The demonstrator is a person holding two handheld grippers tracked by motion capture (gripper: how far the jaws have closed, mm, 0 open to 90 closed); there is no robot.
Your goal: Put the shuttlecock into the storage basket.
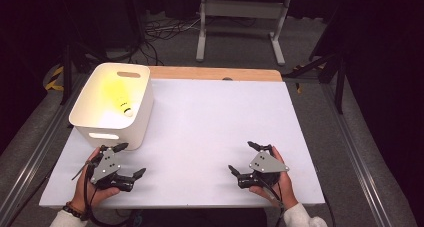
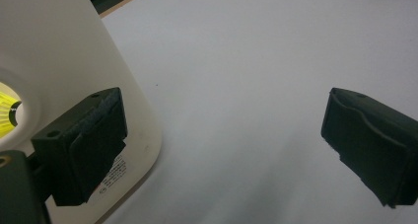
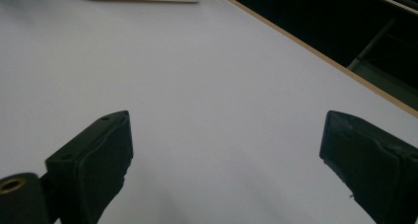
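High view shows a white plastic bin [image 1: 112, 107] at the upper left of the white counter [image 1: 210, 132], and a yellow shuttlecock [image 1: 121, 98] lies inside it. Left claw [image 1: 131, 161] sits just beside the bin's near wall, jaws spread and holding nothing. Right claw [image 1: 244, 158] rests at the lower right, well apart, also spread and empty. To my eye the shuttlecock is already put away, or about to be fetched; fetching it calls for lifting the left claw over the rim.
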